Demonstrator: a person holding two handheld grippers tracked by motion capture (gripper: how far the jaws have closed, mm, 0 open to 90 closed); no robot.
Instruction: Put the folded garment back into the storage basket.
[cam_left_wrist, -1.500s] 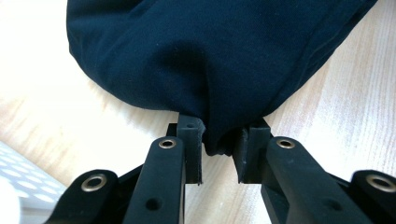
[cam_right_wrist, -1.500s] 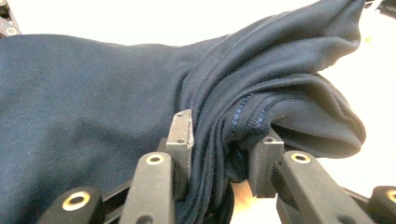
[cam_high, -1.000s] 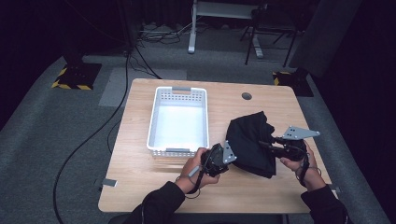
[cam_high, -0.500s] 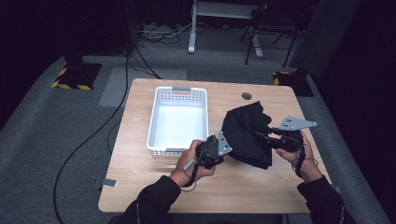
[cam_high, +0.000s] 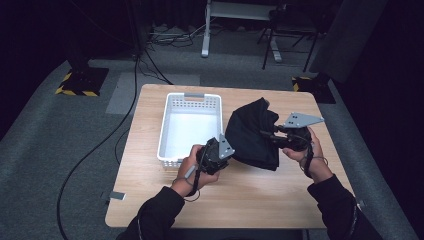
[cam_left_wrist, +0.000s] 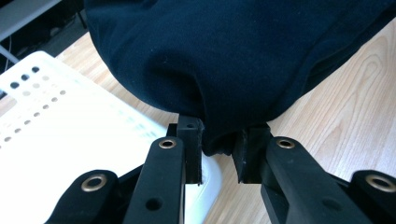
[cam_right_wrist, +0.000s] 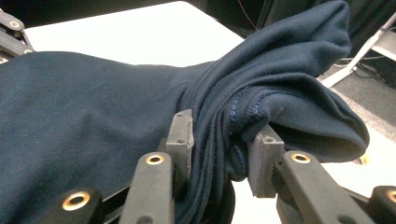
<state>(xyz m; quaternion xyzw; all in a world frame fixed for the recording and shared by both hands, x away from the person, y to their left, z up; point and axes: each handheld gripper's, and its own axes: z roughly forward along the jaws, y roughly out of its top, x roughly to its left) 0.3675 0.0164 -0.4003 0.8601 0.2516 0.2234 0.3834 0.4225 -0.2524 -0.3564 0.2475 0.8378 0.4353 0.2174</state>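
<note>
A dark navy garment (cam_high: 252, 134) hangs bunched between the two grippers, lifted above the wooden table (cam_high: 250, 200). My left gripper (cam_high: 226, 150) is shut on its lower left fold; in the left gripper view the jaws pinch a tuck of the cloth (cam_left_wrist: 219, 140). My right gripper (cam_high: 267, 135) is shut on the garment's right side, where several stitched layers (cam_right_wrist: 224, 140) are clamped between the pads. The garment (cam_left_wrist: 224, 56) bulges above the left jaws, and its folded hem (cam_right_wrist: 289, 102) sticks out past the right jaws.
A white perforated basket (cam_high: 170, 150) stands on the table's left half, right beside the left hand; its rim (cam_left_wrist: 56, 93) lies under the left gripper. Cables, a desk frame and chair legs stand on the grey floor (cam_high: 60, 150) behind.
Both hands have risen and shifted left toward the basket, carrying the garment up with them. The grip on the cloth is unchanged.
</note>
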